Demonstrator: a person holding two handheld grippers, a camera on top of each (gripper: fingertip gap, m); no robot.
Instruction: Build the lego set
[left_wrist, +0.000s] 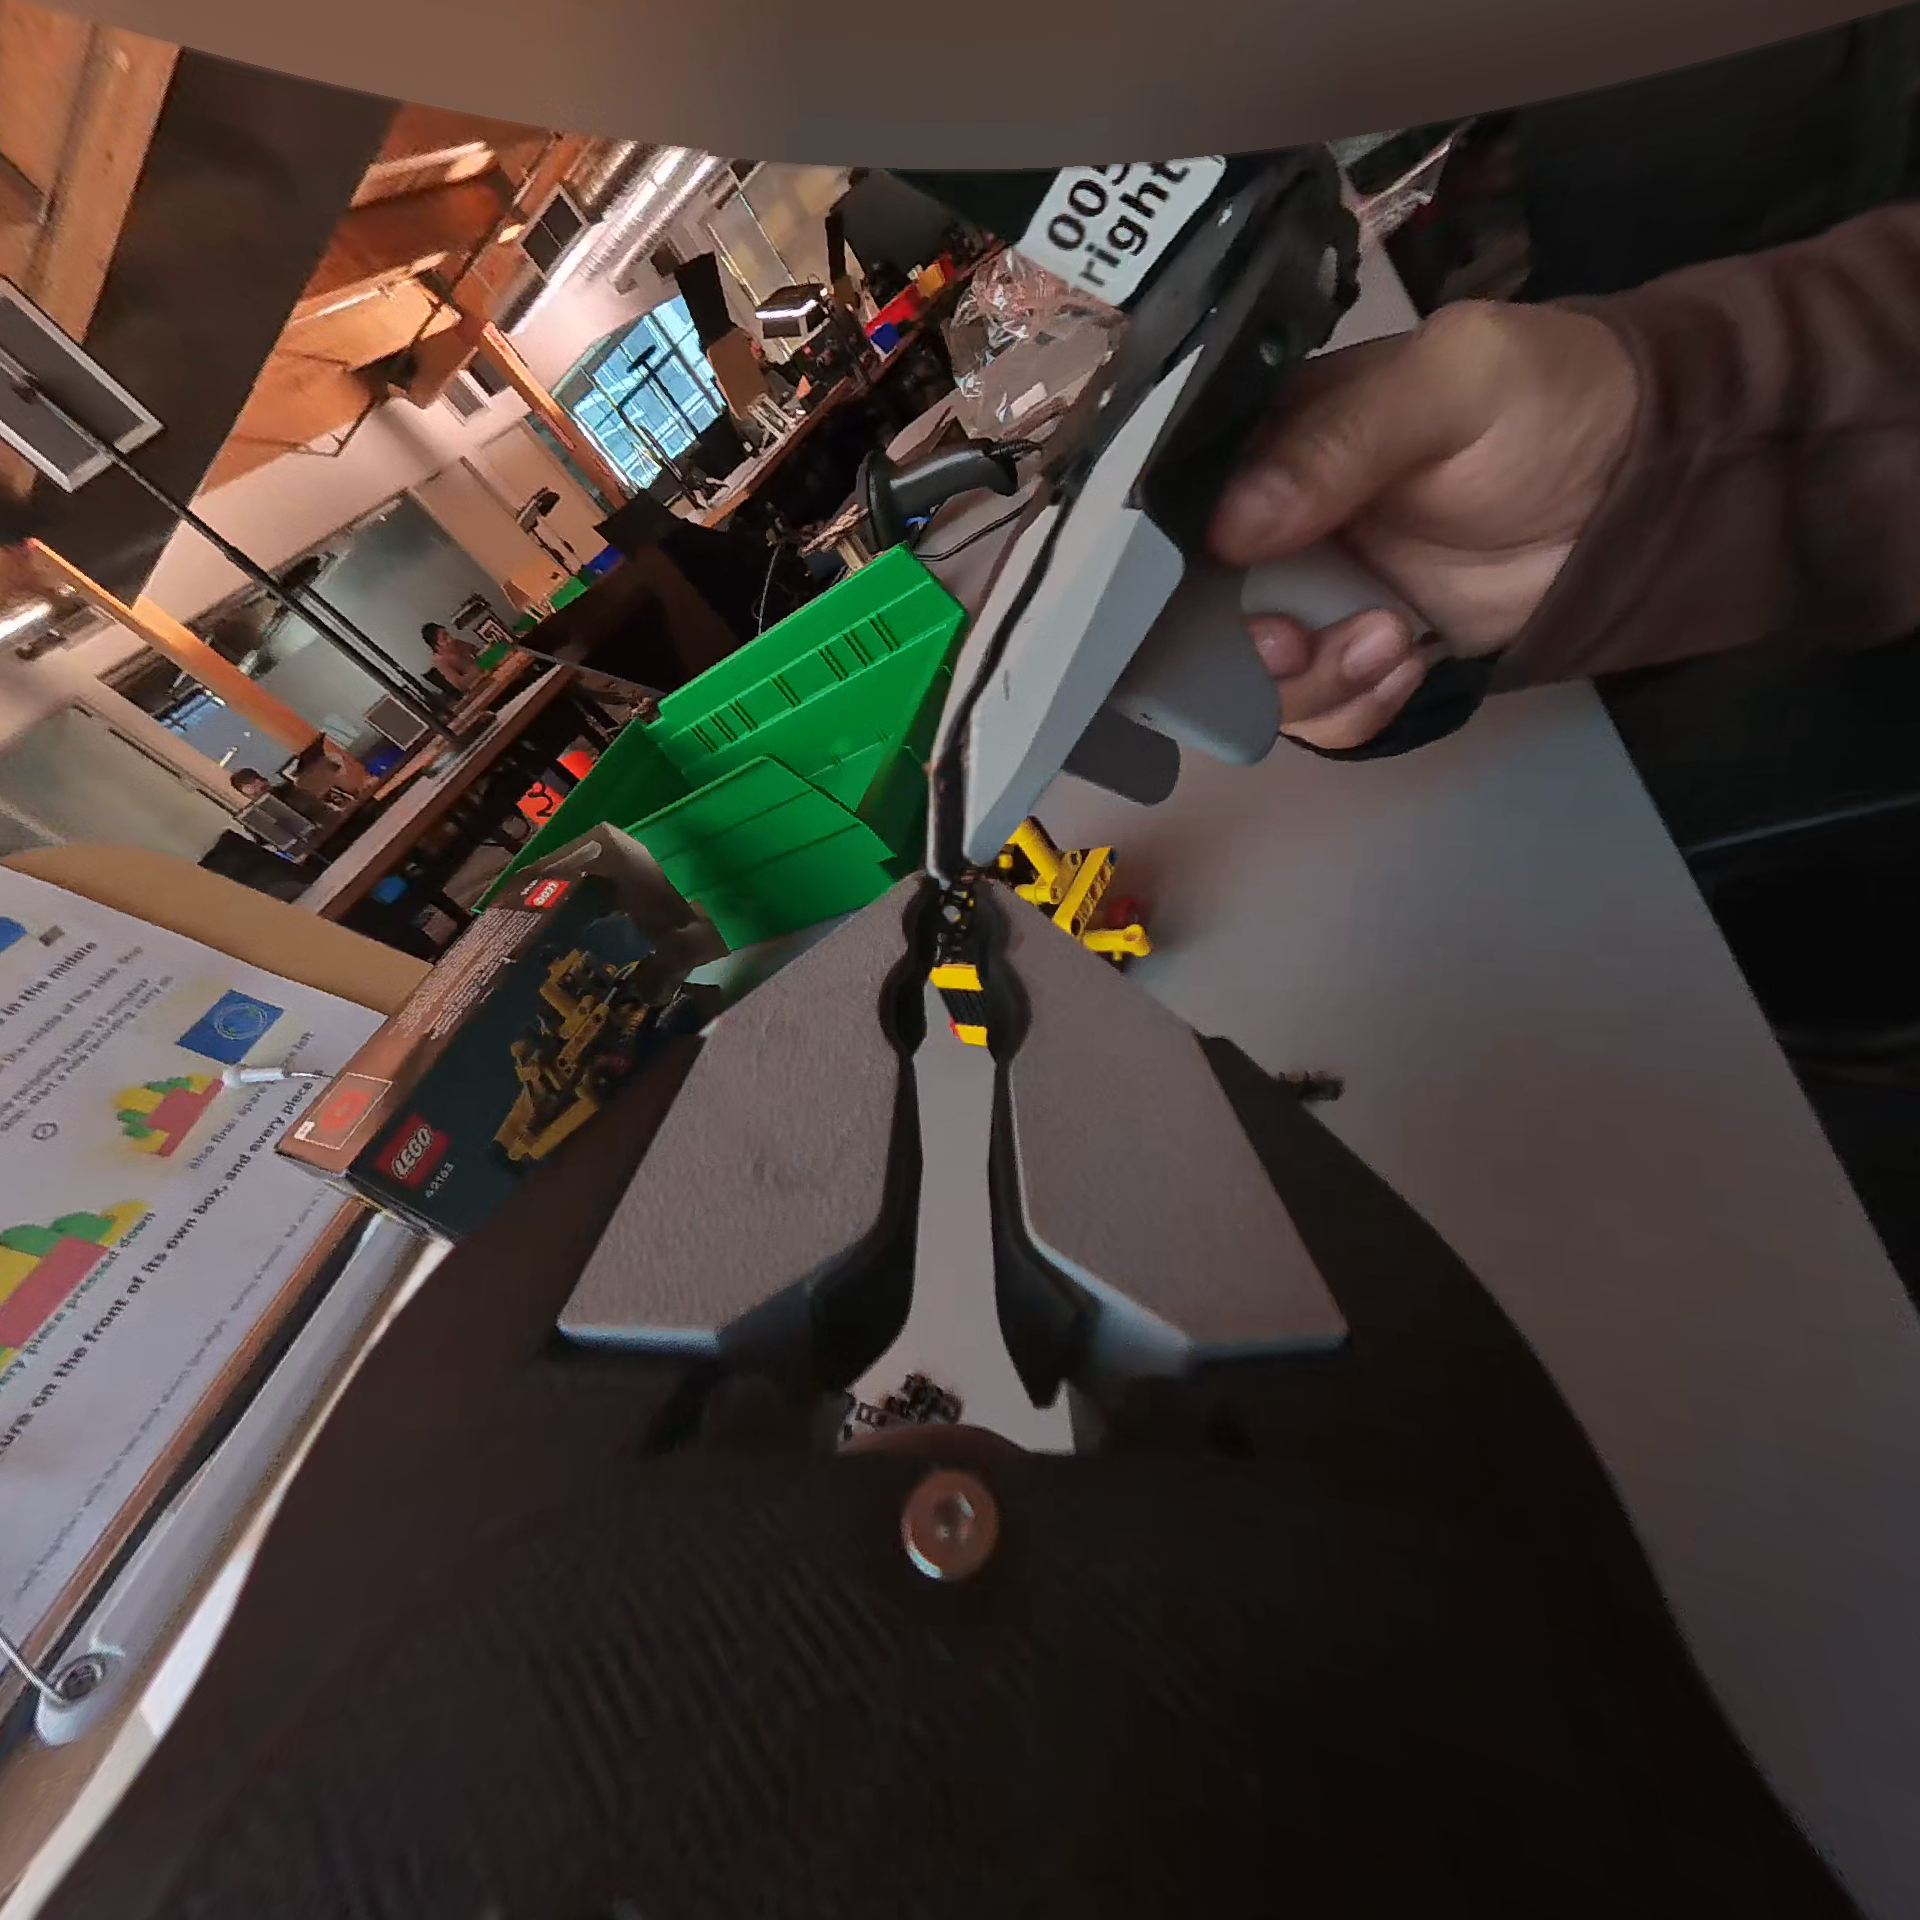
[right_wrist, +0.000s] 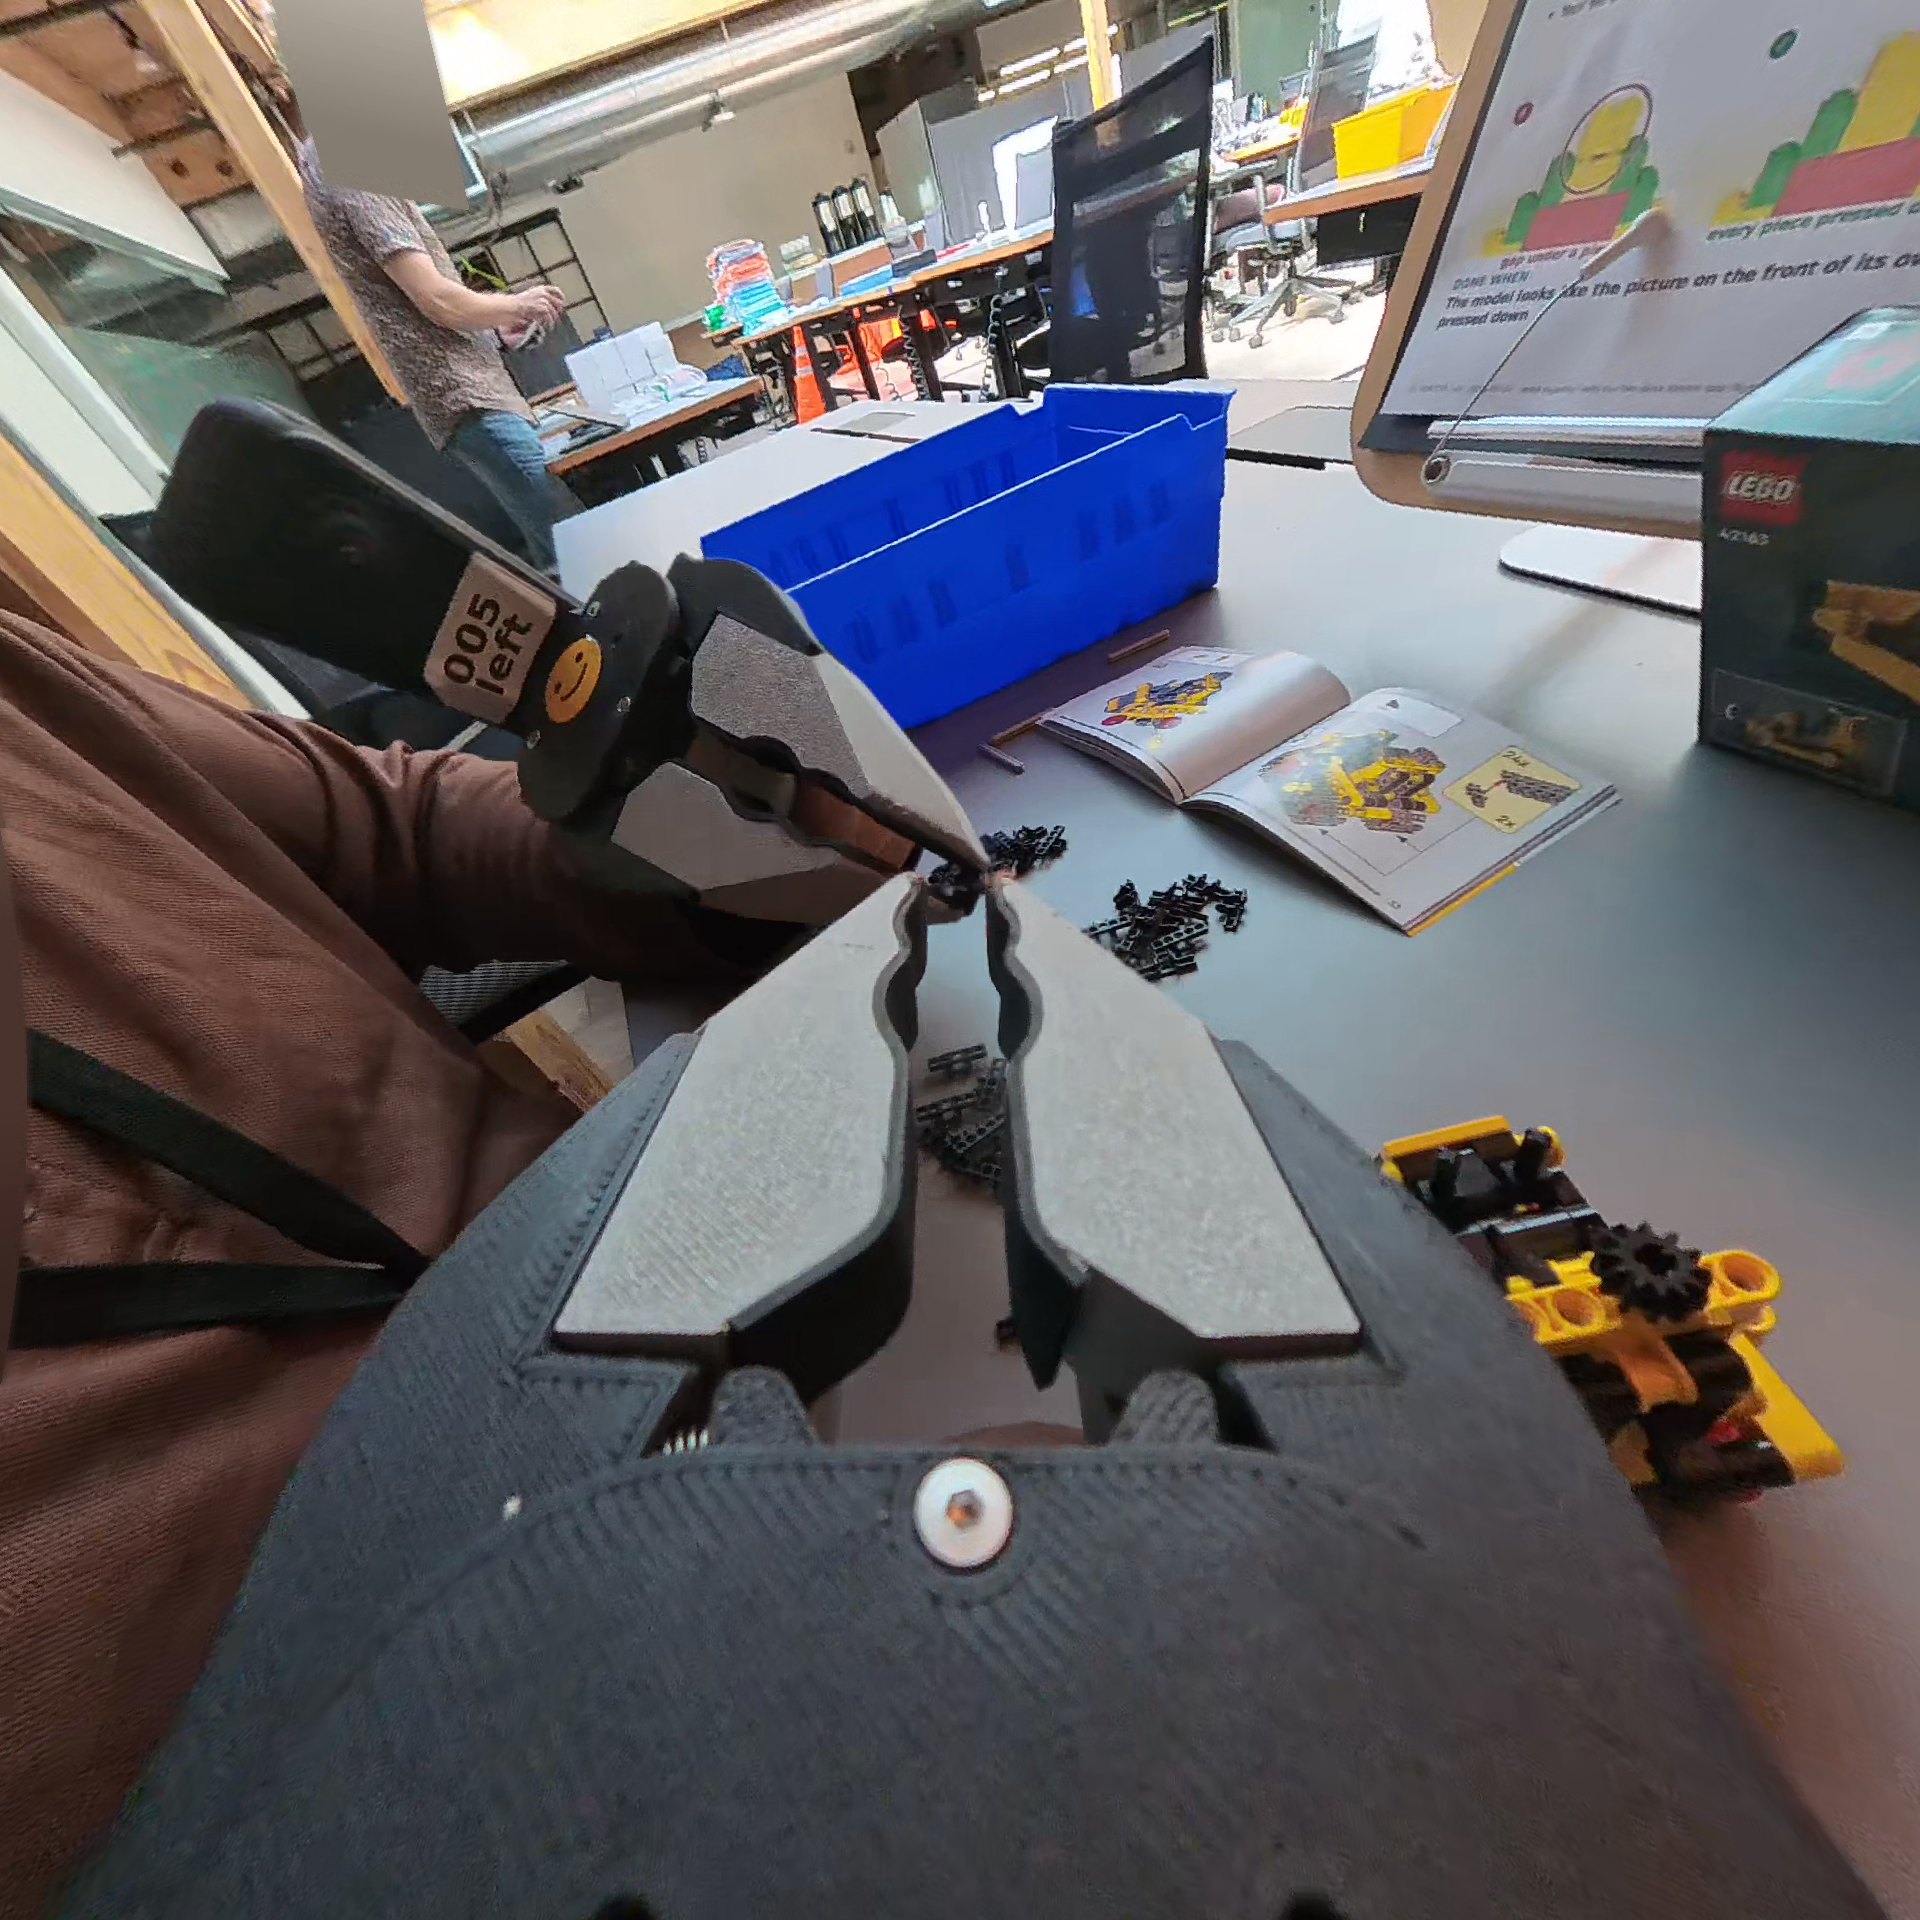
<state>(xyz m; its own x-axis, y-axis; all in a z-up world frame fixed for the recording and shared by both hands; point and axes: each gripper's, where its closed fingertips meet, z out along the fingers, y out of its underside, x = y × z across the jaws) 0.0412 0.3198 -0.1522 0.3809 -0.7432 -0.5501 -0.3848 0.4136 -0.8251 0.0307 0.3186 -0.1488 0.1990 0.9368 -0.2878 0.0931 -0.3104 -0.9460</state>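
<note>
In the left wrist view my left gripper (left_wrist: 953, 896) is shut on a small black and yellow lego piece (left_wrist: 958, 987) that runs down the gap between its fingers. My right gripper (left_wrist: 948, 860) comes down from the upper right, held by a hand, and its tip touches my left tips. In the right wrist view my right gripper (right_wrist: 958, 891) is shut on a small black lego piece (right_wrist: 954, 885). My left gripper (right_wrist: 971, 860) meets it from the left. The part-built yellow and black model (right_wrist: 1621, 1320) lies on the table at the right; it also shows in the left wrist view (left_wrist: 1075, 894).
Piles of small black pieces (right_wrist: 1164, 914) lie on the grey table (right_wrist: 1558, 1039) beyond and under my right gripper. An open instruction booklet (right_wrist: 1330, 769), a blue bin (right_wrist: 997, 582), the lego box (right_wrist: 1818, 582) and an instruction board (right_wrist: 1662, 208) stand behind. Green bins (left_wrist: 790, 769) are in the left view. Both grippers' tips are close together, under 4 cm apart.
</note>
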